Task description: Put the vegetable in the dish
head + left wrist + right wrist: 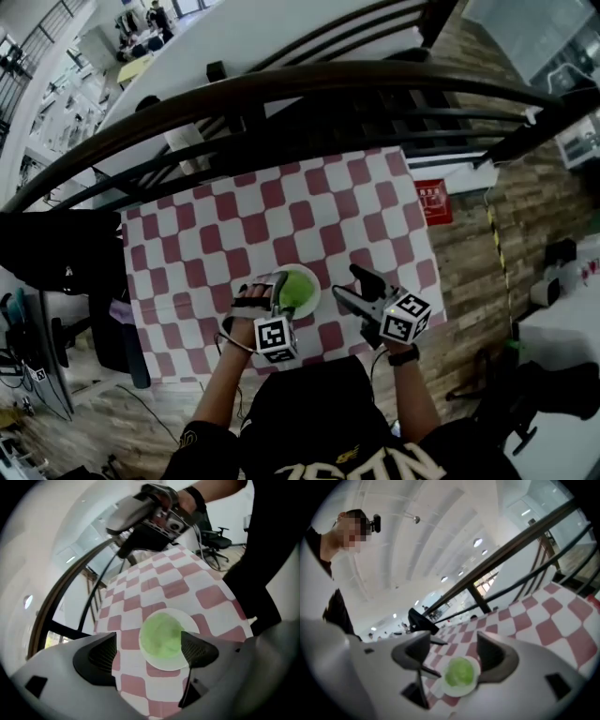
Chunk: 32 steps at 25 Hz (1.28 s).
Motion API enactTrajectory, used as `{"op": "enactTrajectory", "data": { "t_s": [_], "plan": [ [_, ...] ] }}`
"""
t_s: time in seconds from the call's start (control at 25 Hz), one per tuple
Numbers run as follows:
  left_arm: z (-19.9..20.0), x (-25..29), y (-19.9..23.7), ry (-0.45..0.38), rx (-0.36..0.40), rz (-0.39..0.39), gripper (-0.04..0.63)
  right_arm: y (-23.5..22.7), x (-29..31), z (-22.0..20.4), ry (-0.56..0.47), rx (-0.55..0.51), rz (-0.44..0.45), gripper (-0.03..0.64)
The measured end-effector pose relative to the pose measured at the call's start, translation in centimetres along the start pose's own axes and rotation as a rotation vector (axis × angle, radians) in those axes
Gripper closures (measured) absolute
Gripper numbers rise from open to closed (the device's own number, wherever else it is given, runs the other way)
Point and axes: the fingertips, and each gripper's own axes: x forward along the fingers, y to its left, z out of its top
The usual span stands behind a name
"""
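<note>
A pale green leafy vegetable [298, 289] lies in a white dish [314, 302] near the front edge of the checked table. In the left gripper view the vegetable [161, 637] fills the dish [168, 663] just beyond my jaws. My left gripper [264, 292] hovers at the dish's left rim, open and holding nothing [150, 651]. At the dish's right, a little apart from it, my right gripper [352, 286] is open and empty too [452, 656]. Below its jaws show the vegetable [459, 674] and the dish [451, 691].
A red-and-white checked cloth [272, 220] covers the table. Dark curved railings [281, 89] run beyond its far edge. A red sign [433, 202] hangs at the table's right, above a wooden floor [478, 272]. An office chair [216, 538] stands behind.
</note>
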Motion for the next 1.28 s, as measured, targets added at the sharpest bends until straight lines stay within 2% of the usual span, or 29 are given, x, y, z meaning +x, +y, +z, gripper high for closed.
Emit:
{"op": "enactTrajectory", "data": {
  "t_s": [0.12,0.2,0.32,0.56,0.72,0.76,0.84,0.92,1.04,1.12,1.28],
  "plan": [
    [1.0,-4.0,4.2,-0.110,-0.216,0.122,0.152,1.5,-0.4,2.3,-0.033,-0.079,-0.045,0.305],
    [2.0,-6.9,7.2,-0.194,-0.323,0.197,0.152,3.0,-0.4,3.9,-0.056,-0.149,-0.058,0.305],
    [3.2,-11.6,10.0,-0.320,-0.450,0.279,0.152,6.6,-0.1,5.6,-0.086,-0.249,-0.057,0.307],
    [4.4,-19.8,12.5,-0.559,-0.659,0.396,0.153,13.7,0.7,8.9,-0.187,-0.383,-0.035,0.336],
    [4.0,-24.2,12.7,-0.675,-0.765,0.457,0.184,16.9,0.8,9.4,-0.244,-0.415,-0.050,0.393],
    [3.9,-25.1,12.6,-0.705,-0.790,0.473,0.214,17.5,0.8,9.3,-0.244,-0.423,-0.057,0.418],
    [3.9,-26.7,12.3,-0.764,-0.826,0.508,0.310,18.1,0.8,8.8,-0.225,-0.434,-0.078,0.508],
    [3.8,-28.1,11.9,-0.801,-0.846,0.545,0.376,18.4,0.7,8.4,-0.205,-0.443,-0.118,0.549],
    [3.0,-29.3,11.2,-0.834,-0.893,0.604,0.500,18.9,0.2,8.0,-0.204,-0.462,-0.184,0.589],
    [2.5,-29.5,10.6,-0.834,-0.917,0.624,0.559,19.3,-0.2,8.1,-0.230,-0.470,-0.219,0.598],
    [3.0,-29.8,10.0,-0.829,-0.918,0.629,0.577,20.6,-1.0,8.4,-0.279,-0.493,-0.248,0.600]
  ]
}}
